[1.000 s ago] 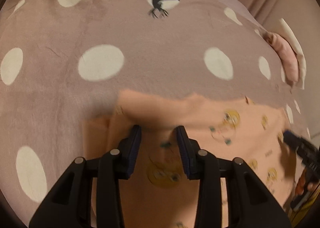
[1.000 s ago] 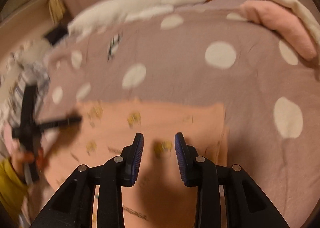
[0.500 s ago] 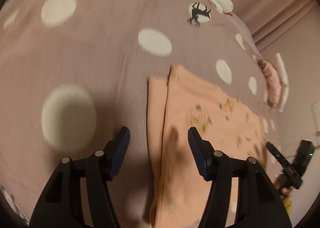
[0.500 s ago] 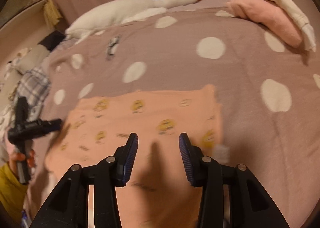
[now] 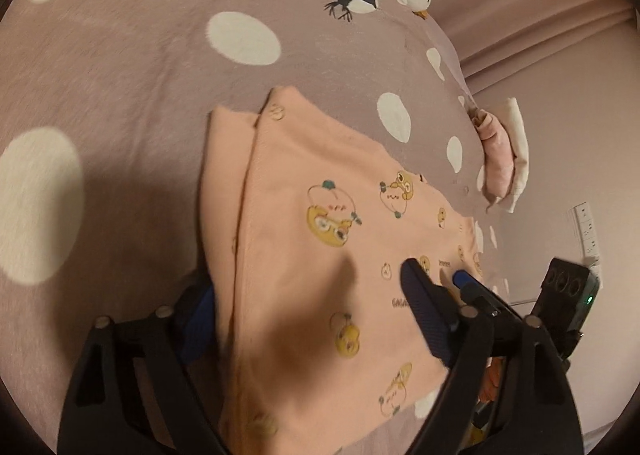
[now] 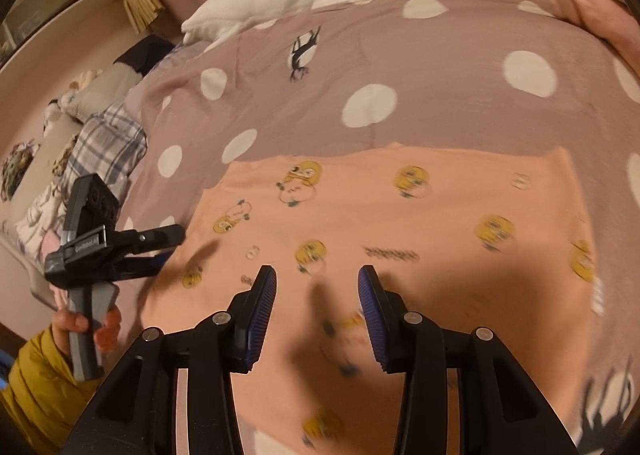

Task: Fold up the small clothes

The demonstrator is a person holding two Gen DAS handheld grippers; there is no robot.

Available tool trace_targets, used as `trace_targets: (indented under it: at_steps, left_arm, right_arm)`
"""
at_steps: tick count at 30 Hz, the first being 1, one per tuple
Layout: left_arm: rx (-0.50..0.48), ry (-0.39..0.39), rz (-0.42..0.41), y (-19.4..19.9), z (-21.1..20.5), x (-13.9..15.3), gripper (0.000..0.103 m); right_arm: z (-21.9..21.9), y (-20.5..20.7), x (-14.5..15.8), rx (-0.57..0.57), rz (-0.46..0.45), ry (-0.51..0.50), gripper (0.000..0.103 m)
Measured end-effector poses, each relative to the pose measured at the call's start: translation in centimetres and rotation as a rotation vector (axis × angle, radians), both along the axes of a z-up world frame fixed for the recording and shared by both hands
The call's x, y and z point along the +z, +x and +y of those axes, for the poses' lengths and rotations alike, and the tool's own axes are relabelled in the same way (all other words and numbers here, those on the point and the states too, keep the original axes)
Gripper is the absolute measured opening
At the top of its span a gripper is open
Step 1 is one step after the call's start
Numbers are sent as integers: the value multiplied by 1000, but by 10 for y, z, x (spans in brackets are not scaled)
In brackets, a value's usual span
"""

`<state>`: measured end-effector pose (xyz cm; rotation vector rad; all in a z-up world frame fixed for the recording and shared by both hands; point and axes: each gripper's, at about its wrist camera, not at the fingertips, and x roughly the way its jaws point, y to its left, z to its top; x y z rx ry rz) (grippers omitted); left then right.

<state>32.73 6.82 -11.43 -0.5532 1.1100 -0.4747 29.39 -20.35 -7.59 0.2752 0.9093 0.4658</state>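
Our peach garment lies flat on the bed, long axis running between our claws. Left claw straddles its edge, opening; right claw hovers apart, seemingly empty.

The left finger of the left gripper is partly hidden behind the edge of the peach garment. The prints on the garment near the right gripper are blurred. The pink pillow is cut off by the picture's edge.
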Motion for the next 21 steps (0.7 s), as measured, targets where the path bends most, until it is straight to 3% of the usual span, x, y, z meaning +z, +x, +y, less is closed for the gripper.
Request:
trace_targets:
  at_steps: [4,7,9,11,14,19,21]
  left_arm:
    - [-8,26,25,5,-9,-7,29]
    - [12,53,23,3,-7,-7,21]
    - [19,70,17,2,-7,-4,18]
    - [6,110,6,2,-13,2,17]
    - [-6,154,-12,0,-18,10,17]
    - [-5,179,-27,-1,-21,21,16]
    - [-3,193,-26,-2,-23,24,16]
  right_arm:
    - [17,22,-5,-18,17,-16,42]
    - [25,35,-12,-53,34,-28,42]
    - [30,38,-16,-60,23,-44,33]
    - [38,40,-23,-61,35,-124,23]
    - [41,42,-22,-51,29,-168,20]
    - [38,11,0,2,0,-116,20]
    - [43,-4,-5,36,24,-126,20]
